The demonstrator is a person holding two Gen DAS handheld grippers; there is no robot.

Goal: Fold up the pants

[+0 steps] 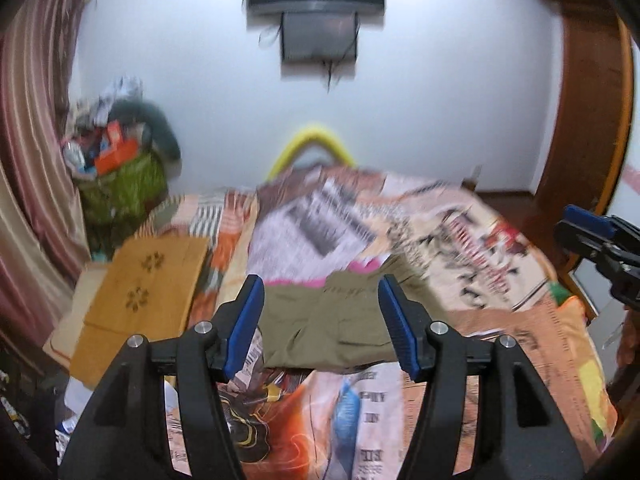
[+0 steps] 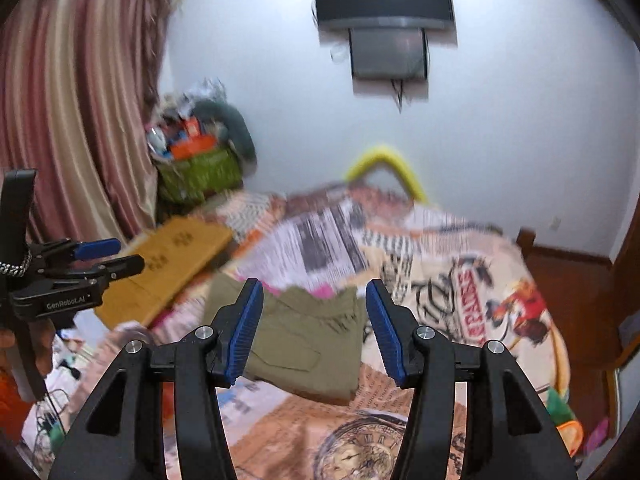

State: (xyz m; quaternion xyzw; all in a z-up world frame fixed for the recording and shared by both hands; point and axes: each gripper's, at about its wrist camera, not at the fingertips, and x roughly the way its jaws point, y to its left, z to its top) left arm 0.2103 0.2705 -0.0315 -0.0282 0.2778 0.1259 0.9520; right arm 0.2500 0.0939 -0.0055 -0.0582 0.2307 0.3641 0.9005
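The olive pants [image 1: 324, 324] lie folded into a compact block on the patterned bedspread [image 1: 500, 240], long axis running left to right across the bed. The left gripper [image 1: 320, 320] and right gripper [image 2: 314, 324] hang above them, jaws spread and gripping nothing.

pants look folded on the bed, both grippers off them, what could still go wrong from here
1. The folded olive pants lie on a rumpled printed bedsheet beside a pink garment, so the soft, uneven base may let the fold slump open.
2. Both the left gripper and right gripper are open right above the pants; dipping back down could snag the top layer.
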